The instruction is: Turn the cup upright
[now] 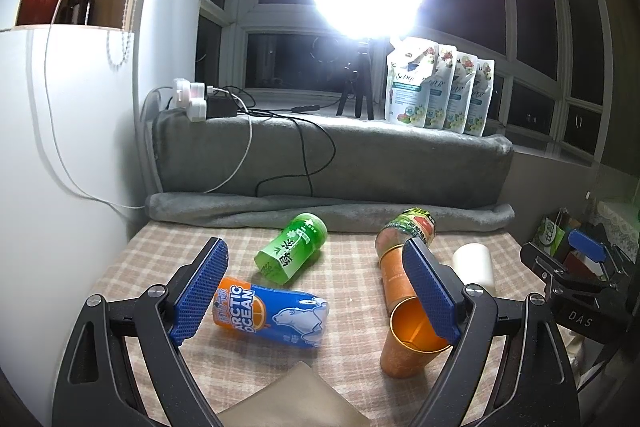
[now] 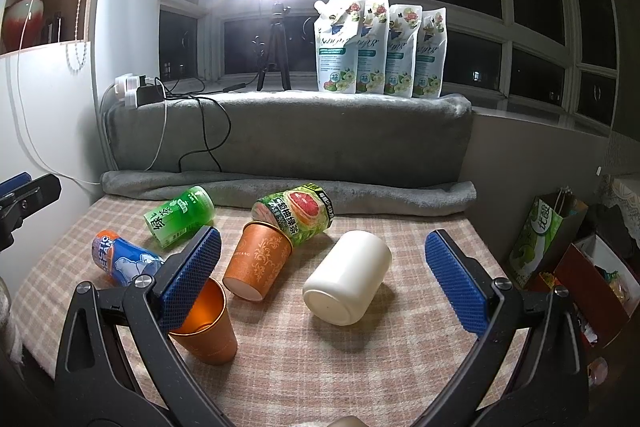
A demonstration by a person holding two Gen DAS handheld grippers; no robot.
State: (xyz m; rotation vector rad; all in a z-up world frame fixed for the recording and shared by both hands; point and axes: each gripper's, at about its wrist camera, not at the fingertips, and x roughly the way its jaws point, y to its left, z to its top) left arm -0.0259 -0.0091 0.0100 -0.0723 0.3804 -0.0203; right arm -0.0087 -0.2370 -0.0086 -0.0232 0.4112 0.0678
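Several cups are on the checked cloth. A copper-orange cup [image 1: 408, 343] [image 2: 208, 327] stands upright at the front. On their sides lie a blue Arctic Ocean cup [image 1: 272, 315] [image 2: 120, 259], a green tea cup [image 1: 292, 253] [image 2: 180, 215], a patterned orange cup [image 2: 260, 259] [image 1: 394, 275], a grapefruit-print cup [image 2: 296, 215] [image 1: 408, 227] and a white cup [image 2: 348, 279] [image 1: 474, 263]. My left gripper [image 1: 316, 291] is open above the blue cup, holding nothing. My right gripper [image 2: 320, 283] is open, with the white cup between its fingers and apart from them.
A rolled grey blanket [image 1: 320, 211] and a grey-covered ledge back the table. A ring light on a tripod [image 1: 360, 83], several detergent pouches [image 2: 380, 51], a power strip with cables [image 1: 196, 99]. A white wall stands left; bags and boxes [image 2: 560, 259] stand right. A tan cloth [image 1: 296, 399] lies at the front.
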